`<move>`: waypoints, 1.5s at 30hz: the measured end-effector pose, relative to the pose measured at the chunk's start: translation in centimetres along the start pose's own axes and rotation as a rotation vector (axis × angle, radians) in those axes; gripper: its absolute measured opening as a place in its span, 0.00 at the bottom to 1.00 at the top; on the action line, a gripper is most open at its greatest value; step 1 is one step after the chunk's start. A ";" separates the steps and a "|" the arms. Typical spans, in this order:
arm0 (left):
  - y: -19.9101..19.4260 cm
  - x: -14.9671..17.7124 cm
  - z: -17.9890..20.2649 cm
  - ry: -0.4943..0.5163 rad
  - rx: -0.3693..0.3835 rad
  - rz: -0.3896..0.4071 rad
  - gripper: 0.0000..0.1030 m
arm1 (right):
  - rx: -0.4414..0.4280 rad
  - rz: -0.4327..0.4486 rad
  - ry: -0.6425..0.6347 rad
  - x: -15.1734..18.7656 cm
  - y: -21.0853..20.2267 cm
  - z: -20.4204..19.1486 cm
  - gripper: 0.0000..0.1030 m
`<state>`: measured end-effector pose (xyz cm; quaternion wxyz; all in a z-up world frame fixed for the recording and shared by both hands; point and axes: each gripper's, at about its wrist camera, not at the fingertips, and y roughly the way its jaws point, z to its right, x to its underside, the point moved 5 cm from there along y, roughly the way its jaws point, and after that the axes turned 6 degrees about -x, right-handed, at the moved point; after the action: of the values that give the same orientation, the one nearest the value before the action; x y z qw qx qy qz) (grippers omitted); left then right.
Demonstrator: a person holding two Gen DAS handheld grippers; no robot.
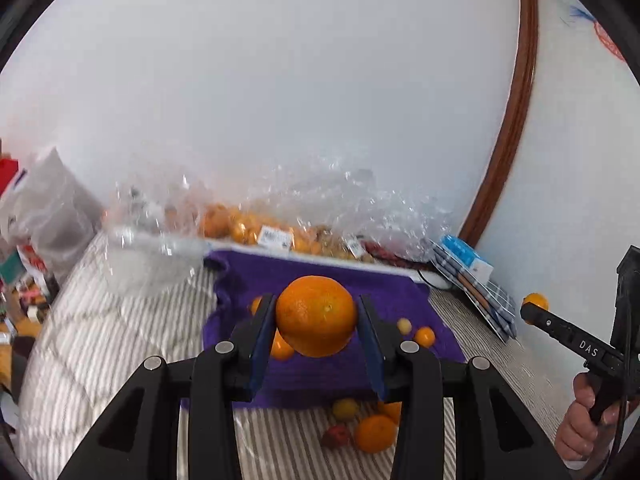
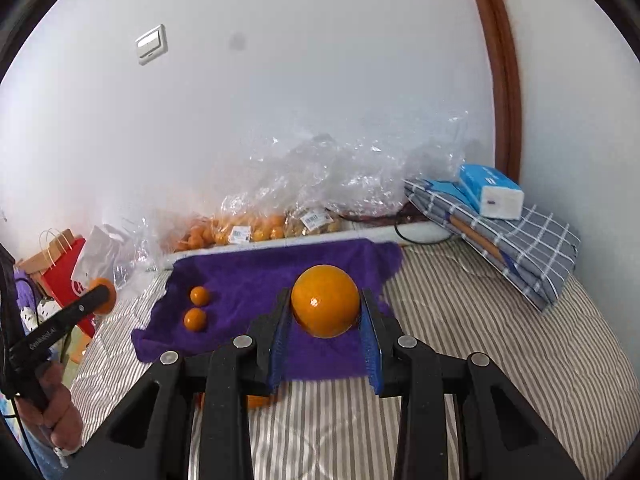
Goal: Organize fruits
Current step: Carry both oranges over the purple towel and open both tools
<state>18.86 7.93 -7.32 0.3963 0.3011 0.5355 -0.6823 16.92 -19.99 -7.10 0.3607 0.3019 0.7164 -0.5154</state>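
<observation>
The left claw [image 1: 317, 322] is clamped on a large orange [image 1: 316, 315], held up over the purple towel [image 1: 320, 372] spread on the striped bed [image 1: 100, 340]. Small oranges [image 2: 195, 319] lie on the towel's left part. The right claw [image 2: 325, 314] likewise grips a second big orange [image 2: 325, 301] above the towel's near edge.

A plain white wall [image 2: 320, 92] fills the upper frame, carrying a light switch [image 2: 151, 44] at upper left and a curved brown wooden door frame [image 2: 500, 60] at right, while a striped grey-and-white mattress [image 2: 500, 340] spreads across the bottom under soft, even daylight.
</observation>
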 end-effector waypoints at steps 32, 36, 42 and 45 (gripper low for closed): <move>12.5 2.4 -4.9 -0.056 -0.119 -0.180 0.37 | 0.021 -0.177 0.005 0.8 18.6 3.6 0.32; 13.0 2.7 -4.9 -0.060 -0.108 -0.199 0.37 | 0.033 -0.201 0.018 1.4 19.7 4.2 0.32; 13.7 3.3 -4.6 -0.042 -0.102 -0.223 0.37 | 0.034 -0.216 0.049 1.9 20.7 4.7 0.32; 14.0 3.7 -4.4 -0.023 -0.117 -0.231 0.37 | 0.031 -0.224 0.050 2.0 20.7 4.8 0.32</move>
<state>29.07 9.84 -18.35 0.3379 0.2060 0.6008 -0.6945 33.43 -18.49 -20.49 0.2781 0.2383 0.7465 -0.5555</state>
